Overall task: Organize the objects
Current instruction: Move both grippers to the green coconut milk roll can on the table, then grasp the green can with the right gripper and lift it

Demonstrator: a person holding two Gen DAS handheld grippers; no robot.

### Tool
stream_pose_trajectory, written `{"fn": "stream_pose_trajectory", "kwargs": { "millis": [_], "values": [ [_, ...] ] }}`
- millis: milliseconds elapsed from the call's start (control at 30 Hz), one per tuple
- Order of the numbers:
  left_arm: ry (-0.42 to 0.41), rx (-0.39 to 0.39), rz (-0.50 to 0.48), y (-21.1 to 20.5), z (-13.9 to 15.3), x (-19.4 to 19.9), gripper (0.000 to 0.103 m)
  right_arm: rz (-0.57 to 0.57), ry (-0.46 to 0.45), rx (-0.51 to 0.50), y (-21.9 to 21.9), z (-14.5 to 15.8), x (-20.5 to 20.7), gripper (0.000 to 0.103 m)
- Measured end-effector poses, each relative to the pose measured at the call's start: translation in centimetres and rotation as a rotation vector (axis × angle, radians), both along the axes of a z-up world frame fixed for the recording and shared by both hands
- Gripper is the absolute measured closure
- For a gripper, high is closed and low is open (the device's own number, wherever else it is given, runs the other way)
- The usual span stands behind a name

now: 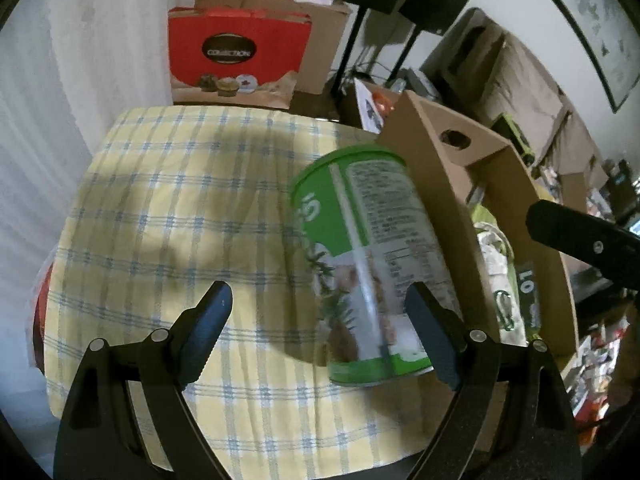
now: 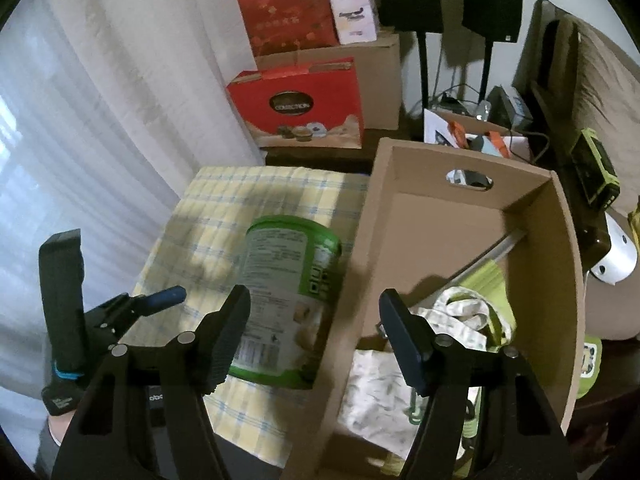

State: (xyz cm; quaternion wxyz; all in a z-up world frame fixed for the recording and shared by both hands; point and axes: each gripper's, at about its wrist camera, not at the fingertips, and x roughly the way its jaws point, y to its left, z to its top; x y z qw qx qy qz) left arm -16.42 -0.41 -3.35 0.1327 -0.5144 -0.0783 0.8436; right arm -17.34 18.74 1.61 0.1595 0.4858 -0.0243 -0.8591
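A green can with a white label stands on the yellow checked cloth, close against the left wall of a cardboard box. My left gripper is open; the can sits just beyond it, near the right finger, and the pads do not touch it. In the right wrist view the can shows beside the box. My right gripper is open above the can and the box's left wall, holding nothing. A blue fingertip of the left gripper shows at the left.
Inside the box lie a white patterned cloth bag, green items and a metal rod. Behind the table stand a red carton, brown boxes and two speakers on stands. A white curtain hangs at the left.
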Motion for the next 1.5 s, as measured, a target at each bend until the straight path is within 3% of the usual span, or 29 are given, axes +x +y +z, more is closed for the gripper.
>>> {"fn": "stream_pose_trajectory", "kwargs": {
  "millis": [133,267,367,767,900,967,1033,1133,1333,1500],
  "values": [
    [0.019,-0.077,0.026,-0.6,-0.4,0.0,0.016,0.011,-0.011,-0.014,-0.7,-0.4,-0.5,0.034],
    [-0.013,-0.096,0.033,-1.3,-1.3,-0.1,0.019,0.036,-0.048,-0.049,-2.0,-1.4,-1.3,0.035],
    [-0.033,-0.066,0.044,-2.2,-1.6,0.0,0.022,0.053,-0.086,-0.07,-3.0,-2.2,-2.0,0.04],
    [0.001,0.041,0.169,-8.5,1.1,0.2,0.02,0.056,-0.138,-0.011,-5.5,-5.1,-3.1,0.039],
    [-0.004,0.074,0.179,-9.5,1.1,0.2,0.019,0.127,-0.181,-0.085,-6.8,-5.4,-2.5,0.04],
    [-0.004,0.088,0.185,-9.8,1.0,0.2,0.019,0.17,-0.208,-0.14,-7.2,-5.2,-2.1,0.048],
    [-0.003,0.093,0.191,-10.0,0.8,0.2,0.017,0.172,-0.181,-0.123,-7.2,-4.6,-1.7,0.052],
    [-0.007,0.083,0.184,-9.8,0.2,-0.3,0.014,0.139,-0.143,-0.066,-7.3,-4.5,-1.9,0.047],
    [-0.062,0.154,0.189,-10.9,-1.7,-1.0,0.015,0.147,-0.237,-0.158,-8.2,-7.4,-2.9,0.046],
    [-0.082,0.227,0.189,-12.1,-2.3,-1.0,0.019,0.165,-0.312,-0.323,-8.8,-9.4,-3.5,0.046]
  ]
}}
